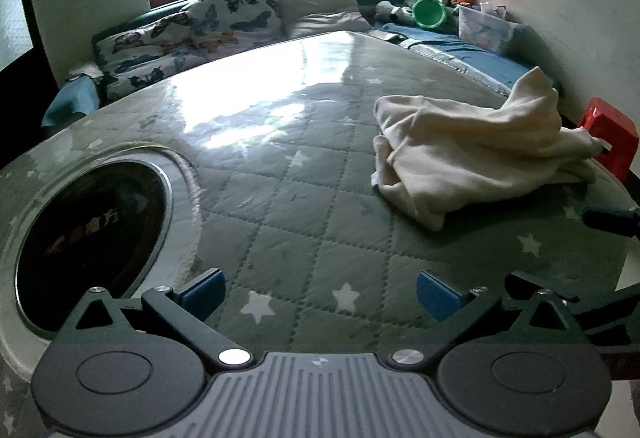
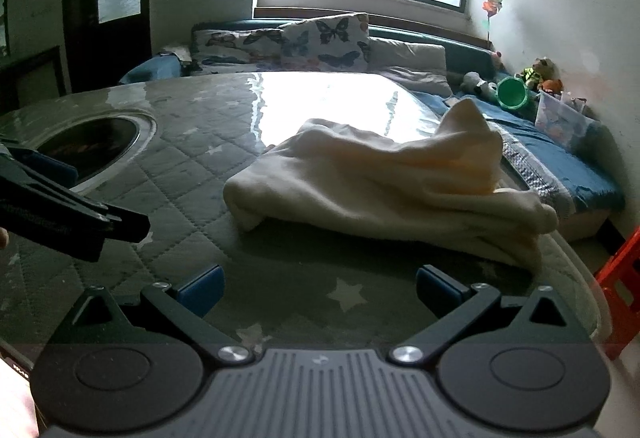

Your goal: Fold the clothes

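The cloth (image 1: 472, 146) is a cream, crumpled heap with one corner peaked up, lying on the quilted, star-printed tabletop (image 1: 304, 174) toward its right edge. A glossy clear cover lies over the tabletop, which also has a round dark inset (image 1: 92, 246) on the left.

Both claws are open and hold nothing. The left claw (image 1: 320, 294) hovers low over bare tabletop, with the cloth ahead and well to its right. The right claw (image 2: 320, 290) is nearer: the cloth sits just ahead of it, slightly right, with a shadowed strip of tabletop between.

Likely risks, judged from this layout:
- The heap is bunched, so a pinch may catch several layers at once, and the cloth would lift as a lump instead of opening out.
- It lies near the tabletop's right edge, beside a red stool (image 1: 612, 138); a pull that way could drag it off.
- The slick cover could let the cloth slide ahead of a low-angled claw rather than be gripped.
- The left claw must cross toward the right one, so they could bump.
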Demonstrator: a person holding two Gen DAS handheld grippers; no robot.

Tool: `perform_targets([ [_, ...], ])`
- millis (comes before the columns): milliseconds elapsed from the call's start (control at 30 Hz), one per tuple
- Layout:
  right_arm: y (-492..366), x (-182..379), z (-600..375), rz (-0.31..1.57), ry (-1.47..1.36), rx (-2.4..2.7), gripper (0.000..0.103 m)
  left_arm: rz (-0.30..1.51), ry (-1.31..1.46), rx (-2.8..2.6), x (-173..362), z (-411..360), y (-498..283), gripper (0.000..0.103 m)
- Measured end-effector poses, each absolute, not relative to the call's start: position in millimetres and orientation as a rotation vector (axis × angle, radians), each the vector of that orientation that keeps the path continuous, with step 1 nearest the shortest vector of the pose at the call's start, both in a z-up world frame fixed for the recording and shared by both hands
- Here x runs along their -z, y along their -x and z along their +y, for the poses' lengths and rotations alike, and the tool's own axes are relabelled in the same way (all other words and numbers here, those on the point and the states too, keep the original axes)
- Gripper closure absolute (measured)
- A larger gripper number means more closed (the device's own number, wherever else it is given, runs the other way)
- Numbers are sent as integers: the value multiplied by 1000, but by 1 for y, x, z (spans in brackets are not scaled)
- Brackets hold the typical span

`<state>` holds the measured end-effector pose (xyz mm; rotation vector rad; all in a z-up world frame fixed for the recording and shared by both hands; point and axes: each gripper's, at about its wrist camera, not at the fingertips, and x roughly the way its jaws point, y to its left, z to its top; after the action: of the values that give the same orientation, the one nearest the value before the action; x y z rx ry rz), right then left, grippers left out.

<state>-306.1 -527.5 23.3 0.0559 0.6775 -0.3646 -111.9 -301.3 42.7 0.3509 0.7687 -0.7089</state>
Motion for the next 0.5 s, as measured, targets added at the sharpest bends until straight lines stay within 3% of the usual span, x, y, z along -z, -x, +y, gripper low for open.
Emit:
perform_targets([
  [500,314,-24,-543,676,-81,420,0,771,-382,749,-44,-323,116,0],
])
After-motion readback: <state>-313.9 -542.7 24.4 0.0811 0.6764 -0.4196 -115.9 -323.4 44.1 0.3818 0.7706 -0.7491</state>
